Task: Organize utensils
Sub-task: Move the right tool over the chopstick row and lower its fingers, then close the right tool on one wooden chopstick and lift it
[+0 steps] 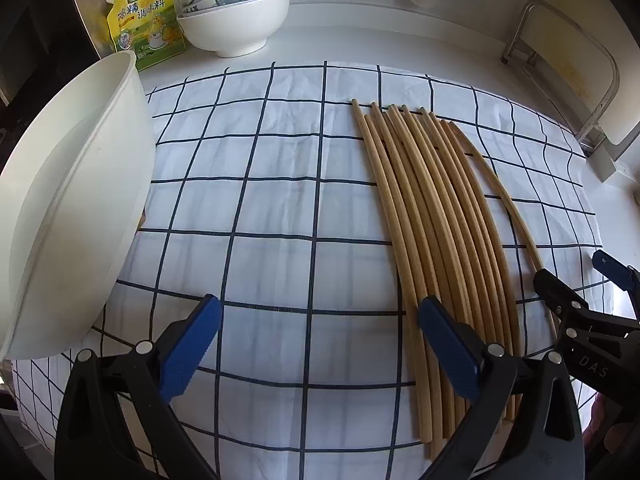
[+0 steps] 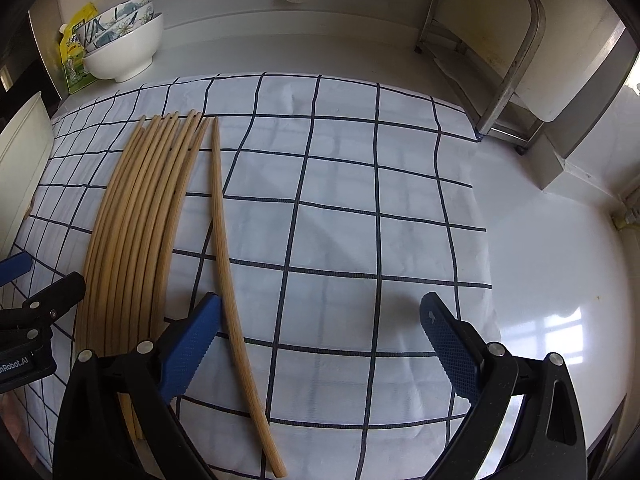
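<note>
Several wooden chopsticks (image 1: 432, 216) lie side by side on a white cloth with a dark grid (image 1: 260, 208). In the right wrist view the bundle (image 2: 132, 224) is at the left, and one chopstick (image 2: 228, 272) lies apart to its right. My left gripper (image 1: 320, 332) is open and empty above the cloth, left of the bundle, its right finger over the bundle's near ends. My right gripper (image 2: 320, 328) is open and empty; the lone chopstick lies just inside its left finger. The right gripper also shows in the left wrist view (image 1: 576, 280).
A large white basin (image 1: 68, 208) stands at the cloth's left edge. Stacked bowls (image 1: 236, 12) and a yellow seasoning pouch (image 1: 146, 20) stand at the back left. A metal rack (image 2: 492, 52) stands at the back right. White counter (image 2: 552, 260) lies right of the cloth.
</note>
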Motion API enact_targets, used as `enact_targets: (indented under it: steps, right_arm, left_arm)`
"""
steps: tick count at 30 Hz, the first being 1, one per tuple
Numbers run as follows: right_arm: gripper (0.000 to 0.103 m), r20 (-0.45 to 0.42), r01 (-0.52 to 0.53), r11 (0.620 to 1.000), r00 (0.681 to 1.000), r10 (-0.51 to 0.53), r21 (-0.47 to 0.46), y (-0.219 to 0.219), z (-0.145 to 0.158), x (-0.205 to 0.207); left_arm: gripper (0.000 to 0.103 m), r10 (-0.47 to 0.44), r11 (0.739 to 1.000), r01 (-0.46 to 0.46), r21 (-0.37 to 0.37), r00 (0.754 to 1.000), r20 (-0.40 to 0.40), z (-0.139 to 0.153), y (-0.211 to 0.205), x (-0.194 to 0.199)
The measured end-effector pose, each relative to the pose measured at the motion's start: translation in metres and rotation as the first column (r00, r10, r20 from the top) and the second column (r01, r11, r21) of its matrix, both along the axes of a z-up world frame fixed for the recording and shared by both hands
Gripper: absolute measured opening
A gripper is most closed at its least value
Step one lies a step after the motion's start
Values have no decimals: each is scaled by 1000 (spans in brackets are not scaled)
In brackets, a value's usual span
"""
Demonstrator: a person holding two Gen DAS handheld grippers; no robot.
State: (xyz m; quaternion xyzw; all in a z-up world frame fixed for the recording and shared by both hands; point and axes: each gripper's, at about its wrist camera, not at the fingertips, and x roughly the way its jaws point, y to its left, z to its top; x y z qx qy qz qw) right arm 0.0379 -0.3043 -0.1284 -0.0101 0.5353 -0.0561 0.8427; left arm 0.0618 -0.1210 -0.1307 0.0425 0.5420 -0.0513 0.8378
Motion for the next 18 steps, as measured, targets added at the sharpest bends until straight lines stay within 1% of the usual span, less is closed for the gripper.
enact_targets:
  steps: [2, 6, 8, 10, 15, 16, 17, 18]
  right_arm:
    - [94, 2, -5, 1000, 1000, 5, 3, 2, 0, 0]
    - [94, 7, -14, 1000, 1000, 14, 2, 8, -1, 2]
    - [94, 12, -21, 1000, 1000, 21, -9, 10, -1, 3]
    - [94, 28, -25, 999, 999, 26, -31, 12, -1, 4]
    - [93, 63, -58, 996, 996, 62, -67, 17, -1, 4]
    - [91, 69, -64, 996, 995, 68, -65, 17, -1, 3]
    - [89, 74, -74, 996, 994, 78, -51, 17, -1, 3]
    - [82, 76, -84, 996, 993, 87, -35, 17, -1, 2]
  left_arm:
    - [97, 4, 1000, -4, 20, 1000, -8, -1, 2, 0]
    - [98, 13, 1000, -13, 25, 1000, -5, -1, 9, -2]
    - [97, 19, 999, -20, 42, 1000, 5, -1, 11, -1]
    - [97, 25, 997, -25, 77, 1000, 2, -4, 8, 4]
    - [97, 32, 997, -34, 73, 999, 21, -3, 6, 13]
    - [95, 31, 997, -33, 72, 999, 24, -3, 5, 15]
    - [90, 26, 998, -27, 63, 999, 29, -2, 4, 15]
    - [81, 18, 999, -19, 48, 999, 32, -1, 4, 15]
